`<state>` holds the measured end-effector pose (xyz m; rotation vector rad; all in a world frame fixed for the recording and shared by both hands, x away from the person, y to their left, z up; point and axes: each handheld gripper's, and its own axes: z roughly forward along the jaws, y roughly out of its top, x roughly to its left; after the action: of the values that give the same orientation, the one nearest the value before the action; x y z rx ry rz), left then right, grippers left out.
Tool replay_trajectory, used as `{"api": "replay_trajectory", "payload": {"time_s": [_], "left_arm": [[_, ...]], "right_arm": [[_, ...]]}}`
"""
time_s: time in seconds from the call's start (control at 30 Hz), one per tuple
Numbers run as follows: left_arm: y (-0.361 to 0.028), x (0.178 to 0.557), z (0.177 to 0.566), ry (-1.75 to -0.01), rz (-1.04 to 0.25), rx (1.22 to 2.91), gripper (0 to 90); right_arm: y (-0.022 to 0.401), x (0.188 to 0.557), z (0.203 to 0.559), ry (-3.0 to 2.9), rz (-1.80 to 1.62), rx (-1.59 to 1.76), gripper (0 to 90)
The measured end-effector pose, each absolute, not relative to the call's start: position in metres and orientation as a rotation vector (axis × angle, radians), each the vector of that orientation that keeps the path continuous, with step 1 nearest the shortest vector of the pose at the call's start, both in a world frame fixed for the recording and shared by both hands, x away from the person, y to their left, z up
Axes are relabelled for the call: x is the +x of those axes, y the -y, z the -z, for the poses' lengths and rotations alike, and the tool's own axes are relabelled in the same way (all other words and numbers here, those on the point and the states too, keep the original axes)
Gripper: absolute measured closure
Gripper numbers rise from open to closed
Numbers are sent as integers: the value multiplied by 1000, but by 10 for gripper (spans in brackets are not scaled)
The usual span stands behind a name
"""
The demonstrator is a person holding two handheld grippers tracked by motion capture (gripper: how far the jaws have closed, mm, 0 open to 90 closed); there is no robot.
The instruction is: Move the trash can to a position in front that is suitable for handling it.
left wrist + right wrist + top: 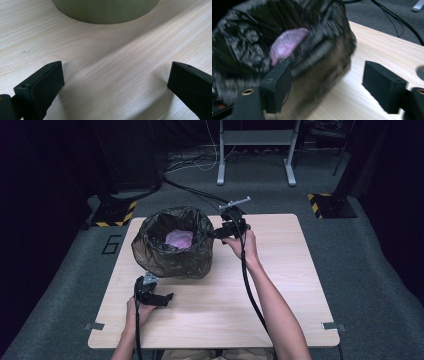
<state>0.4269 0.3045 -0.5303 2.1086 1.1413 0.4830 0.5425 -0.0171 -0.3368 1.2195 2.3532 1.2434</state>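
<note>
Grey carpet and dark stands ring a pale wooden bench [280, 290]. Over its far middle the right gripper [214, 234] hangs at the rim of a round bin lined with a dark translucent plastic bag [172, 251]; its jaws stand apart with nothing clamped, one over the bag's edge and one outside it in the right gripper view. That view is blurred. Inside the bag lies a crumpled pink-purple plastic lump [179, 239]. The left gripper [167, 298] rests low on the bench's near left, just in front of the bin, its jaws wide open over bare wood. Black cables [245, 275] trail from both grippers toward the person's side
</note>
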Motion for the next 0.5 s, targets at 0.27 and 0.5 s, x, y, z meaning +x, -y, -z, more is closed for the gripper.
{"api": "replay_trajectory", "payload": {"time_s": [0.27, 0.5], "left_arm": [[-305, 427, 530, -1133, -485, 2115, 3], [-305, 427, 530, -1132, -483, 2118, 4]], "right_arm": [[-7, 573, 341, -2410, -1178, 1292, 389], [-14, 584, 351, -2450, -1188, 1357, 539]]}}
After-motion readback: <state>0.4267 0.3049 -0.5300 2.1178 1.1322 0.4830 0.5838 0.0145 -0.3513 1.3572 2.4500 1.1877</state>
